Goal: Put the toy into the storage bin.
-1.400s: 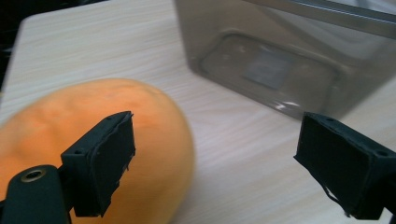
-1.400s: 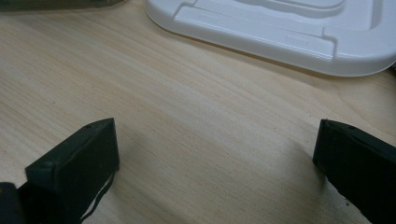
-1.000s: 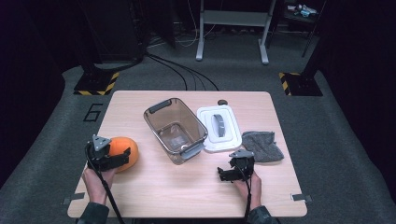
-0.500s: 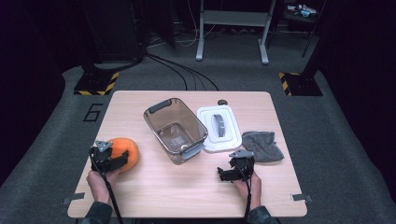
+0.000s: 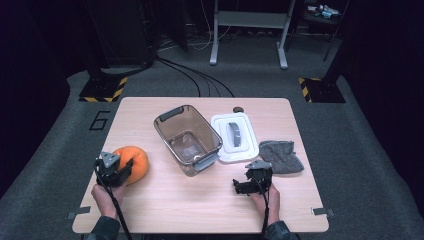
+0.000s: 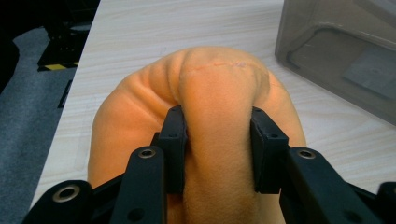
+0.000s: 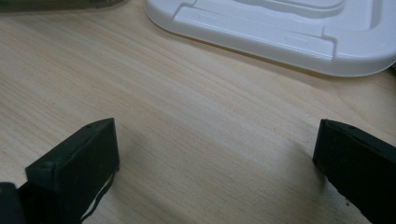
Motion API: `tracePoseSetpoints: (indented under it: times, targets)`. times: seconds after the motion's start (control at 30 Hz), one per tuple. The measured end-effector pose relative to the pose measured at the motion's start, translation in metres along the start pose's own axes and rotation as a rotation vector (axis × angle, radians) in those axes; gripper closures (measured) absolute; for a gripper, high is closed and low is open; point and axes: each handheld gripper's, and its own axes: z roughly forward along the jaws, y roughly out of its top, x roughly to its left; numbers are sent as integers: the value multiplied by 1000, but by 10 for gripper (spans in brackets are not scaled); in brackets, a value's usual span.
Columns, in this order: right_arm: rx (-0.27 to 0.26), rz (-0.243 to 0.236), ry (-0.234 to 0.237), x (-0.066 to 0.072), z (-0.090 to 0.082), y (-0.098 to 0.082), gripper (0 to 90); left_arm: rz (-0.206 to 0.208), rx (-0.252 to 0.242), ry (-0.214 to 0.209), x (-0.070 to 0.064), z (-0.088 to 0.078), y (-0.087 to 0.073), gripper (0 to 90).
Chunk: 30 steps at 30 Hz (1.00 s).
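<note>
Left gripper [image 6: 218, 149] jaws just closed, pinching soft orange plush [image 6: 219, 93] into a ridge

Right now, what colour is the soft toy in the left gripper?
Orange; the toy shows best in the left gripper view.

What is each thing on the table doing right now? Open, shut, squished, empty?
Orange plush toy: on the table, squished between the jaws.
Left gripper: jaws have just been closing, now pinching the toy.
Right gripper: jaws open over bare table.
Clear bin: upright, lid off, looks empty.
White lid: lying flat beside the bin.
Grey cloth: crumpled, untouched.
</note>
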Motion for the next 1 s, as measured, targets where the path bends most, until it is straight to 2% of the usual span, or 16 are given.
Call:
tracePoseSetpoints:
  times: [0.33, 0.37, 0.4, 0.47, 0.6, 0.83, 1.0]
  targets:
    - [1, -1, -2, 0, 0, 0, 4, -10, -10, -37, 6, -7, 4, 647]
    - [0, -4, -3, -1, 0, 0, 4, -12, -24, -35, 6, -7, 4, 648]
    - [1, -2, -2, 0, 0, 0, 4, -6, -13, -40, 7, -9, 6, 648]
    - [0, -1, -4, 0, 0, 0, 4, -14, -29, -41, 6, -9, 8, 648]
    - [0, 0, -4, 0, 0, 0, 4, 1, -31, -39, 8, -12, 17, 648]
    - [0, 0, -4, 0, 0, 0, 4, -6, -61, -38, 4, -19, 34, 645]
    - [0, 0, -4, 0, 0, 0, 4, 21, -68, -39, 2, -22, 47, 645]
